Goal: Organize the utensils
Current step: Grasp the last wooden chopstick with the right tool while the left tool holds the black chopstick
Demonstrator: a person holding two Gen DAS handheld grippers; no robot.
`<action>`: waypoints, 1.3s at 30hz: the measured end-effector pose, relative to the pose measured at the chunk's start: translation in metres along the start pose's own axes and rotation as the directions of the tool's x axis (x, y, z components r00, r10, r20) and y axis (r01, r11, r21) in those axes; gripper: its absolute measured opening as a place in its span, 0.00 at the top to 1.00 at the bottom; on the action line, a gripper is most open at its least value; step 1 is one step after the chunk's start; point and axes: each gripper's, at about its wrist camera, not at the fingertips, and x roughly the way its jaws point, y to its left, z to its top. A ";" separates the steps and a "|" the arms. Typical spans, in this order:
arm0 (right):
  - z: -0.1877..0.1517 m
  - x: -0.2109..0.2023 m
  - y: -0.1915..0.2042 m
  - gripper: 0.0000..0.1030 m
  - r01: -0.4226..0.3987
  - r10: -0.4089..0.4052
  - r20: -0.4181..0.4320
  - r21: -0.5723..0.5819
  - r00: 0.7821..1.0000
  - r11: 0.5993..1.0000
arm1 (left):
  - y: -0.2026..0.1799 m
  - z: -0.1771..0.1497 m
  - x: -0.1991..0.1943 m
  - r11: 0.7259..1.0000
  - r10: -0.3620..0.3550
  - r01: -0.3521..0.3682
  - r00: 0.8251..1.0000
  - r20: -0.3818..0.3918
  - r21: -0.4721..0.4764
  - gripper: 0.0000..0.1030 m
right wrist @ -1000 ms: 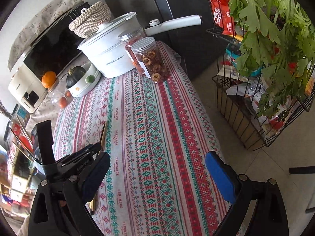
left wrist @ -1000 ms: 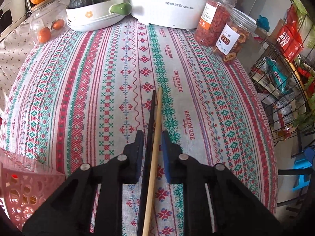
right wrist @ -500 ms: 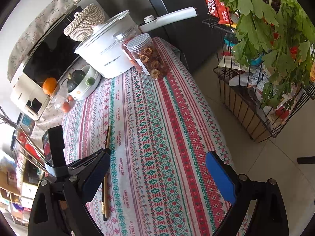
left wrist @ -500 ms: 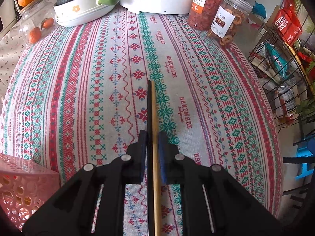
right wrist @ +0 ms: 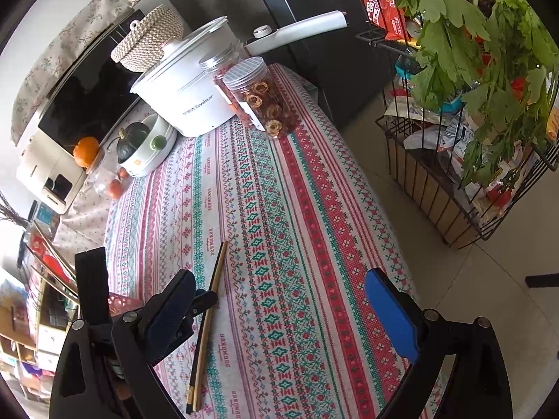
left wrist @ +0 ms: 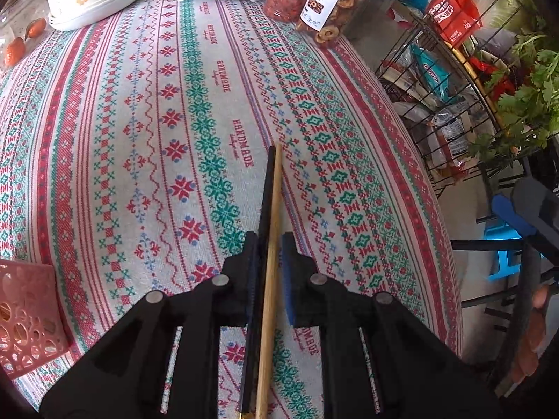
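Two chopsticks, one black and one wooden (left wrist: 270,230), run side by side between the fingers of my left gripper (left wrist: 269,244), which is shut on them over the patterned tablecloth (left wrist: 146,132). In the right wrist view the same chopsticks (right wrist: 209,310) point toward the far side of the table, held by the left gripper (right wrist: 201,302). My right gripper (right wrist: 290,310) is wide open and empty, above the table's near right part.
A pink perforated basket (left wrist: 24,314) stands at the left edge. A white pot (right wrist: 188,97), two jars (right wrist: 258,94) and a white dish with a squash (right wrist: 146,143) stand at the far end. A wire rack with greens (right wrist: 471,139) stands right of the table.
My left gripper closed on the two chopsticks and swung them to the right and forward. The right gripper stayed open and drifted a little.
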 end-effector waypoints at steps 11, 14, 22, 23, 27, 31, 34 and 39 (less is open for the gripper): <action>0.002 0.005 -0.002 0.04 0.005 -0.005 -0.012 0.000 1.000 1.000 | 0.003 0.000 0.008 0.996 0.073 -0.072 0.997 -0.007 0.048 0.87; 0.001 0.006 0.000 0.04 0.006 -0.006 -0.016 -0.008 1.000 1.000 | -0.010 -0.002 0.015 0.990 0.105 -0.102 0.994 -0.021 0.100 0.86; 0.000 0.011 -0.003 0.04 0.023 -0.023 -0.031 -0.005 0.999 1.000 | -0.032 -0.001 0.016 0.970 0.195 -0.195 0.981 0.017 0.146 0.94; -0.001 0.011 -0.005 0.04 0.025 -0.025 -0.032 0.000 0.999 1.000 | -0.034 -0.005 0.013 0.972 0.182 -0.184 0.983 0.025 0.145 0.94; -0.002 0.014 -0.008 0.04 0.040 -0.039 -0.040 0.008 0.998 0.999 | -0.041 -0.029 -0.015 0.971 0.141 -0.155 0.986 0.084 0.184 0.94; -0.006 0.020 -0.006 0.04 0.063 -0.063 -0.050 -0.009 0.997 0.998 | -0.037 -0.056 -0.057 0.968 0.092 -0.123 0.985 0.146 0.219 0.94; -0.012 0.028 0.000 0.04 0.068 -0.070 -0.071 -0.029 0.995 0.997 | -0.031 -0.078 -0.091 0.961 0.064 -0.113 0.979 0.196 0.251 0.94; -0.022 0.045 0.026 0.04 0.084 -0.095 -0.102 -0.099 0.990 0.991 | -0.006 -0.108 -0.137 0.960 0.010 -0.082 0.966 0.259 0.269 0.94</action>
